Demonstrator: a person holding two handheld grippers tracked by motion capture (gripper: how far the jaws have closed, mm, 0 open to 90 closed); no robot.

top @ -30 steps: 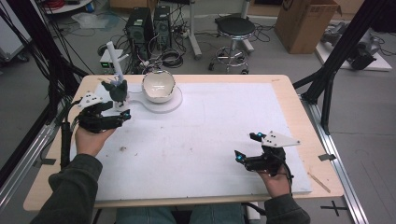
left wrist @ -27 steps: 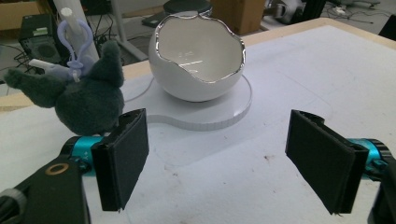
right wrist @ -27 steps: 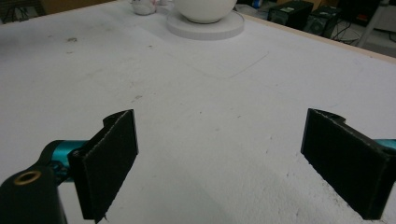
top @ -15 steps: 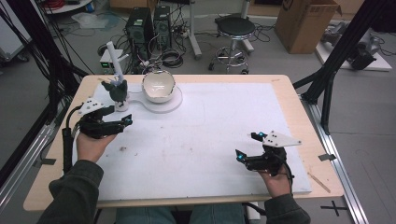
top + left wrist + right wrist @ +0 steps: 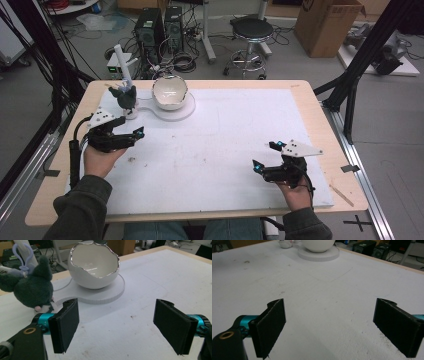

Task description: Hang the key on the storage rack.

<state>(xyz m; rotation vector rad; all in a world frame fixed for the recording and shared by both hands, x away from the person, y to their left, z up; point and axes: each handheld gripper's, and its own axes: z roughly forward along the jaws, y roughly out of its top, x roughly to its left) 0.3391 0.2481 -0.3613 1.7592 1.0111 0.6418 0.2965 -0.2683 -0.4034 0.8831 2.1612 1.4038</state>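
Plush toy (image 5: 124,96) sits far-left on the table (image 5: 310,107), just beside the eggshell bowl (image 5: 170,92). Left gripper view: left gripper (image 5: 120,327) spread, toy (image 5: 33,288) ahead. Right gripper view: right gripper (image 5: 337,327) spread over bare mat (image 5: 324,290).

- High view: fixed above the near edge of the table (image 5: 310,95), facing forward and down; takes in the whole white mat (image 5: 225,145), both forearms and the floor beyond.
- Left gripper view: low over the mat, close to the bowl (image 5: 93,266) and its round base (image 5: 110,293), looking between two black jaws set wide apart.
- Right gripper view: low as well, well back from the bowl (image 5: 318,245), facing it across bare mat.
- Shared by all three: bowl, base, mat.
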